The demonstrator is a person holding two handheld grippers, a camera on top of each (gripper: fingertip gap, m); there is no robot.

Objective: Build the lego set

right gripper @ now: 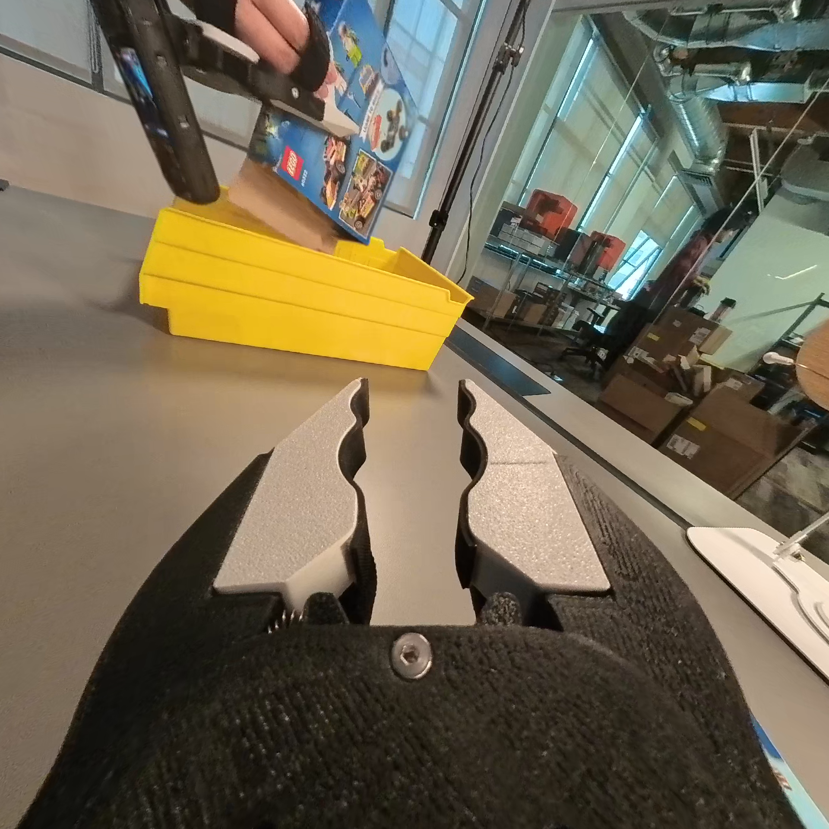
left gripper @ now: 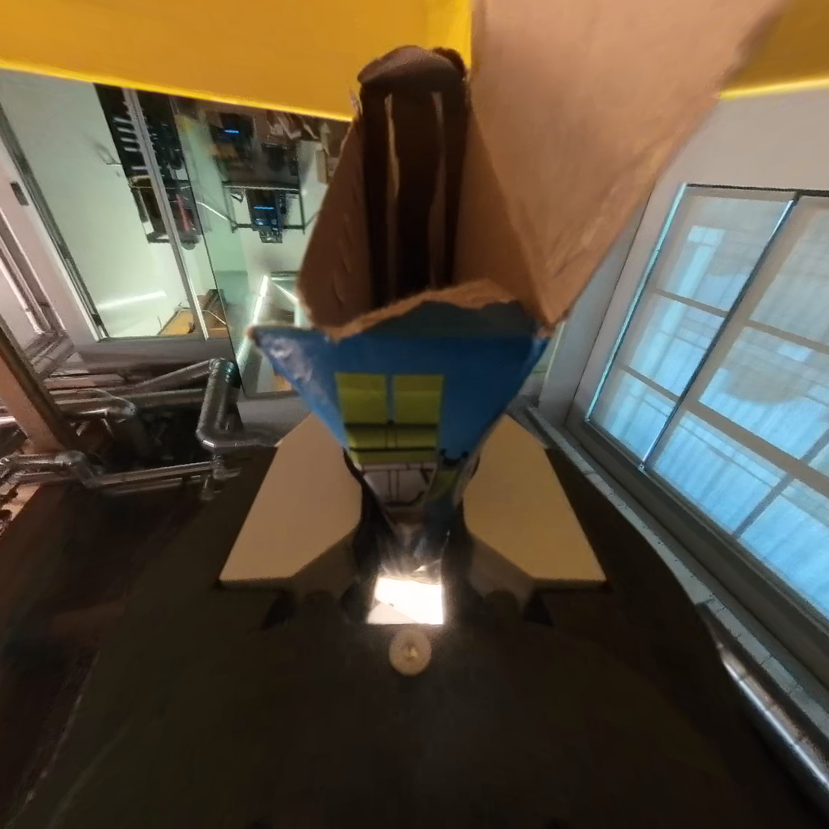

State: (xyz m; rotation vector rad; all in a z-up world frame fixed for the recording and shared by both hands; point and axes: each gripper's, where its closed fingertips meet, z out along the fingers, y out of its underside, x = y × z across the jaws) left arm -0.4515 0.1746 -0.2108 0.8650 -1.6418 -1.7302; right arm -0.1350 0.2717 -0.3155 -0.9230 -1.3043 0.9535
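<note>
Two tools: my left tool (right gripper: 334, 119) pinches the torn lego box (right gripper: 341, 179) tipped over the yellow bin (right gripper: 291, 305), my right tool (right gripper: 412, 390) waits apart, and pieces might spill onto the desk (right gripper: 89, 381).

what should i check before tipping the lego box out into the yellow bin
1. Left gripper shut on the lego box: ok.
2. Box's open end over the yellow bin: ok, it points down into it.
3. Torn flap clear of the opening: cannot tell, ragged cardboard edge sits across it.
4. Contents free to slide: cannot tell, only dark shapes show inside.
5. Right gripper open, empty and clear of the bin: ok.
6. Bin flat on the grey table: ok.
</note>
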